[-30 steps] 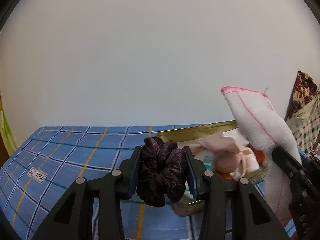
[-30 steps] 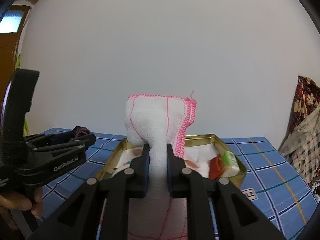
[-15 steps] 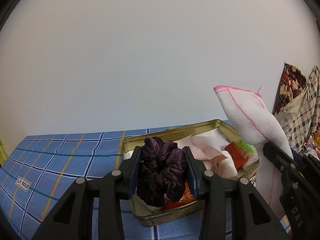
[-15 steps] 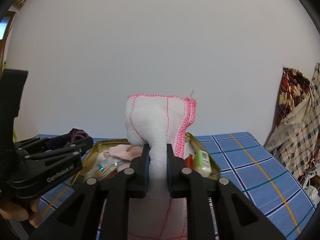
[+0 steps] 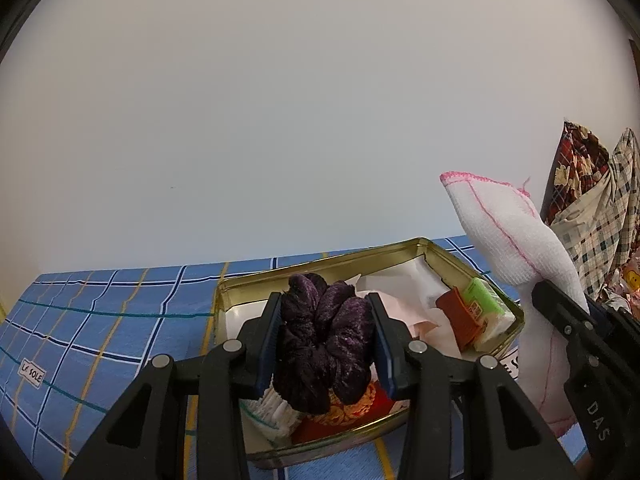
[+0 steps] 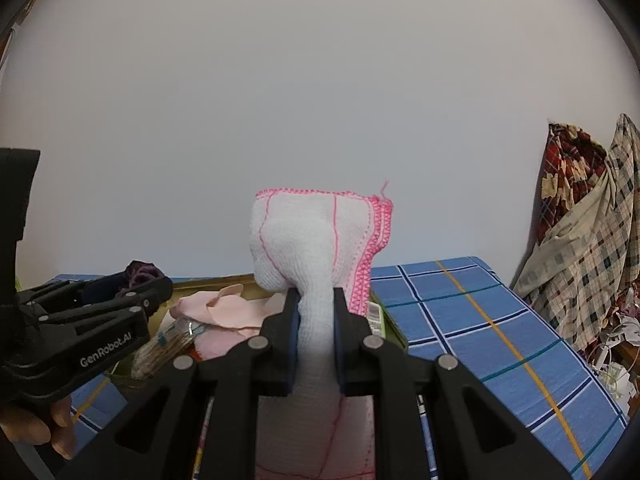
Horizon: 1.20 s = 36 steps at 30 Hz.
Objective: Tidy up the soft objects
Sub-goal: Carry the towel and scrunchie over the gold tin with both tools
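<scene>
- The left gripper [image 5: 326, 344] has its fingers clamped on a dark purple velvet scrunchie [image 5: 322, 340], which bulges between the pads, above the near end of an open gold tin [image 5: 404, 247].
- The right gripper [image 6: 316, 320] has its fingers pressed together on a white cloth with pink stitching [image 6: 320, 236]; the cloth stands up past the fingertips, beside the tin's right side.
- The tin rests on a blue checked bedsheet [image 6: 472, 312].

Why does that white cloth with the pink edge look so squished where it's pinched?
The white cloth is probably very soft: the right gripper squeezes it into a thin neck, and it puffs out above. It looks light and floppy, since its lower part hangs limp. Its woven surface likely keeps it from slipping.
</scene>
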Motion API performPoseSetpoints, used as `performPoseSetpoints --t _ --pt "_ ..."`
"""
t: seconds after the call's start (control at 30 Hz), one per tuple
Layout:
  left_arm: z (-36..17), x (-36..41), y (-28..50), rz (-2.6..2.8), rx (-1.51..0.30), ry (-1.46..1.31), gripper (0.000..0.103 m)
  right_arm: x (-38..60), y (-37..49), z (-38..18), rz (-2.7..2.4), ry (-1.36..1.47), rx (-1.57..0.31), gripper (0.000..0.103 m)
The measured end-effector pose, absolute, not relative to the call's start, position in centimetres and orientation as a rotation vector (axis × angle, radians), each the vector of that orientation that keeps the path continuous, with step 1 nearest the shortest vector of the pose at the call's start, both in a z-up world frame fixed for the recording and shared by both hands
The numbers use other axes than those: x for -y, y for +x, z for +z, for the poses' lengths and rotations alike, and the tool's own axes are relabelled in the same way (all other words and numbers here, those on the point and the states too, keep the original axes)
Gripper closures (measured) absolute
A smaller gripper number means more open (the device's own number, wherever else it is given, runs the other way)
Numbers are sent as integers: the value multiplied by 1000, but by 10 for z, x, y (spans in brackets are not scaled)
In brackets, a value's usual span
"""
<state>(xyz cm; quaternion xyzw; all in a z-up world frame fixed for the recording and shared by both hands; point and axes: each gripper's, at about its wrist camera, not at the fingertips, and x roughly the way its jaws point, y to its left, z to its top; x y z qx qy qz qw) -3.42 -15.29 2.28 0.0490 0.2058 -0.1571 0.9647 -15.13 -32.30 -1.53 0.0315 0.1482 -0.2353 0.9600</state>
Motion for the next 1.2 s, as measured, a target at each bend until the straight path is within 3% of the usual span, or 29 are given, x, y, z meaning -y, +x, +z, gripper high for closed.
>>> performPoseSetpoints --t 1.2 --pt "19 166 1 -350 -499 40 60 358 -107 -10 -535 48 -363 89"
